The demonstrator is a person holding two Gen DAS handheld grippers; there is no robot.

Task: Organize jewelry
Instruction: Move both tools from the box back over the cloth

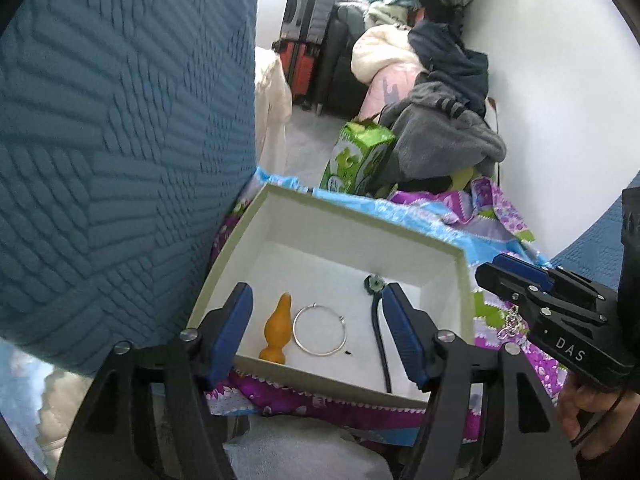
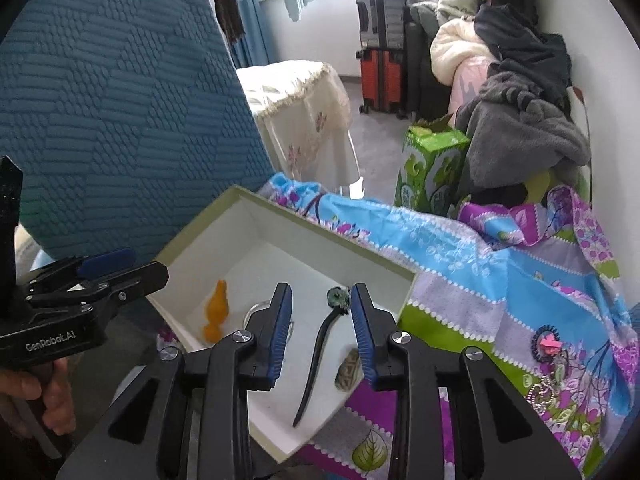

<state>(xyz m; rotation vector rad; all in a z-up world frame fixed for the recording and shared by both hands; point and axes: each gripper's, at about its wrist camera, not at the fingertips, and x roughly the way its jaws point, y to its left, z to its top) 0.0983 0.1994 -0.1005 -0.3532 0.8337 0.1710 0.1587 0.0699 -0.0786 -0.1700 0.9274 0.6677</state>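
Left wrist view: the left gripper [image 1: 318, 332] is hanging wide apart over the white box [image 1: 464, 280], gripping nothing. Inside, an orange pendant [image 1: 277, 330] is lying at 9 o'clock of a silver hoop [image 1: 319, 330], with a dark hairpin [image 1: 379, 334] at 3 o'clock. The right gripper [image 1: 516, 276] is coming in at 3 o'clock, fingers looking pinched together, a silver charm [image 1: 510, 324] dangling beneath.

Right wrist view: the right gripper [image 2: 320, 334] is showing parted fingers straddling the hairpin [image 2: 316, 356], not touching it. The left gripper [image 2: 120, 270] is sitting at 9 o'clock. A brooch [image 2: 546, 342] is lying on the patterned cloth [image 2: 480, 272] at 3 o'clock.
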